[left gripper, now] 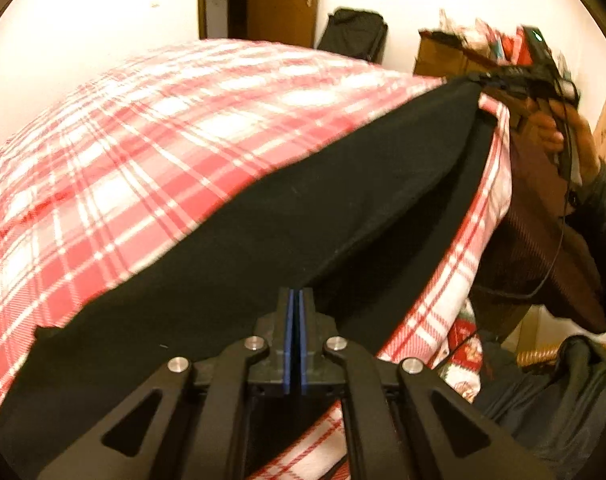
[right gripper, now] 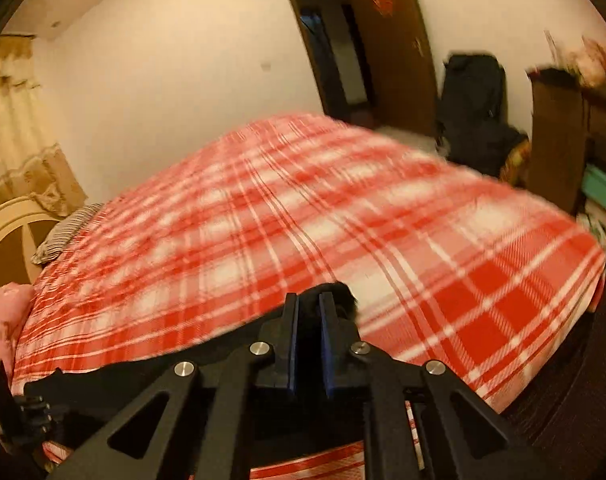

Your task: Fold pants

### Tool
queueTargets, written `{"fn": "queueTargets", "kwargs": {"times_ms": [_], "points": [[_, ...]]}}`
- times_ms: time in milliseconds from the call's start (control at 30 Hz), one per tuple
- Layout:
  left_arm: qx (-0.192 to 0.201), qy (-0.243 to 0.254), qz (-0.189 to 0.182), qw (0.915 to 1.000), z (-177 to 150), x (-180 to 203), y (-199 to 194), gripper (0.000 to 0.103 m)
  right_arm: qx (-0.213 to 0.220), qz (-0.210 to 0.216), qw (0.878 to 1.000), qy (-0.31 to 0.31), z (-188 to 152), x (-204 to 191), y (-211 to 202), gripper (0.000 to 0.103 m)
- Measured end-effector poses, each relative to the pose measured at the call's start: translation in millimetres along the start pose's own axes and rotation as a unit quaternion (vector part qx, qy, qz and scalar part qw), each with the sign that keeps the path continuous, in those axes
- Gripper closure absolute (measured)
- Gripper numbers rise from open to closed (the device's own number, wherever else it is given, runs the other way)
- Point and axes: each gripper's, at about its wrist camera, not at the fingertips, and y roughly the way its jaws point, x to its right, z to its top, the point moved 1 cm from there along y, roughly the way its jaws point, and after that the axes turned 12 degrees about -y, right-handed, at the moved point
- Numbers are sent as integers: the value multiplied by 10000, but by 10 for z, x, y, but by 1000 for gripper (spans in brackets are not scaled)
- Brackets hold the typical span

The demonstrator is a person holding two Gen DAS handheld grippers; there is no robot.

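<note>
The black pants (left gripper: 287, 236) hang stretched between my two grippers above the red and white plaid bed (left gripper: 151, 140). My left gripper (left gripper: 295, 300) is shut on the near edge of the pants. My right gripper (right gripper: 309, 304) is shut on a bunch of the black cloth (right gripper: 335, 294); the same gripper shows at the far right of the left wrist view (left gripper: 499, 76), pinching the far end of the pants in the person's hand. The pants sag in a long fold between the two holds. The left gripper shows at the lower left edge of the right wrist view (right gripper: 27, 408).
The plaid bed (right gripper: 303, 216) fills the middle. A brown door (right gripper: 395, 48) and a black bag (right gripper: 475, 108) stand at the far wall. Cluttered shelves (right gripper: 583, 128) are on the right, a striped pillow (right gripper: 63, 232) and headboard on the left. Dark bags (left gripper: 563, 392) lie on the floor.
</note>
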Motion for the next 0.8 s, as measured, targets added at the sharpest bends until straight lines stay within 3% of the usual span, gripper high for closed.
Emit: {"fn": "queueTargets", "kwargs": {"times_ms": [167, 300, 433, 467, 567, 667, 800], "points": [[178, -95, -233, 9995, 11, -81, -211, 100, -43, 54, 9998, -162, -111, -35, -135, 93], [-131, 164, -389, 9990, -195, 8, -121, 101, -448, -172, 9988, -97, -397, 136, -18, 93], [-599, 285, -467, 9967, -393, 87, 113, 101, -633, 5, 9979, 159, -556, 287, -15, 93], [-654, 280, -476, 9963, -430, 92, 139, 101, -608, 13, 9979, 207, -553, 319, -44, 88], [-778, 280, -501, 9953, -468, 113, 246, 101, -354, -193, 9987, 318, -484, 407, -138, 62], [-691, 336, -473, 9959, -449, 156, 252, 101, -265, 6, 9979, 595, -357, 504, -117, 60], [-463, 510, -487, 9964, -408, 237, 171, 99, -439, 64, 9977, 514, -179, 445, 83, 60]]}}
